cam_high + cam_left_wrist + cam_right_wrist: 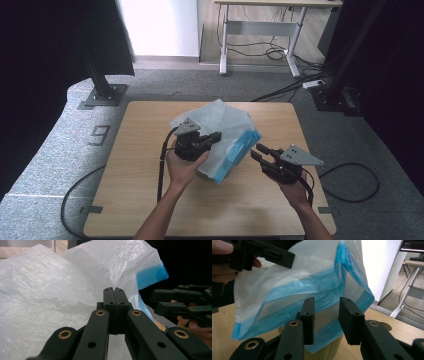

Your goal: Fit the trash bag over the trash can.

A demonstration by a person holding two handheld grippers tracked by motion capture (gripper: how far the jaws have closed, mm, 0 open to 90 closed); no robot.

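A white plastic bag point(222, 132) with blue edging point(294, 291) is held up over the middle of the wooden table point(145, 200). My left gripper point(212, 139) is shut on a fold of the white film, its jaws point(115, 291) pressed together with the film pinched at their tips. My right gripper point(257, 151) stands open just right of the bag, level with its blue edge. In the right gripper view its jaws point(327, 303) are parted in front of the blue band, with nothing pressed between them. A tan rounded object point(332, 350) shows under the bag, mostly hidden.
Black cables trail from both grippers over the table's front edge to the grey carpet point(350, 140). Black frame posts point(102, 90) stand at the table's far corners. A white-legged desk point(260, 35) with loose cables is farther back.
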